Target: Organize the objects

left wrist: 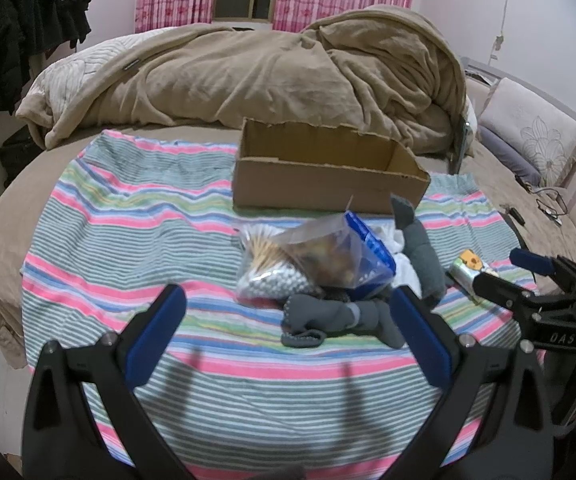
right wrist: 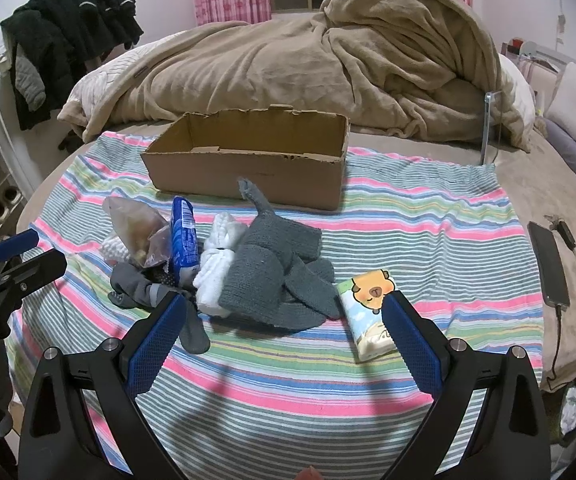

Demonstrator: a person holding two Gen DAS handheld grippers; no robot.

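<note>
Holding both grippers spread wide and empty, we judge nothing is sorted yet: our left gripper (left wrist: pixel 288 312) hangs over the grey socks (left wrist: pixel 328 316) and bagged cotton swabs (left wrist: pixel 271 264), our right gripper (right wrist: pixel 283 312) beside the tissue pack (right wrist: pixel 372 312). Next we must close on one item and carry it to the cardboard box (right wrist: pixel 247 176) beyond, apparently empty.

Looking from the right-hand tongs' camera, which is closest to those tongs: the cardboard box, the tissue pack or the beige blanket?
1. Tissue pack, right beside the right tongs' right finger.
2. Cardboard box, farther back on the striped cloth.
3. Beige blanket, heaped behind the box.
</note>
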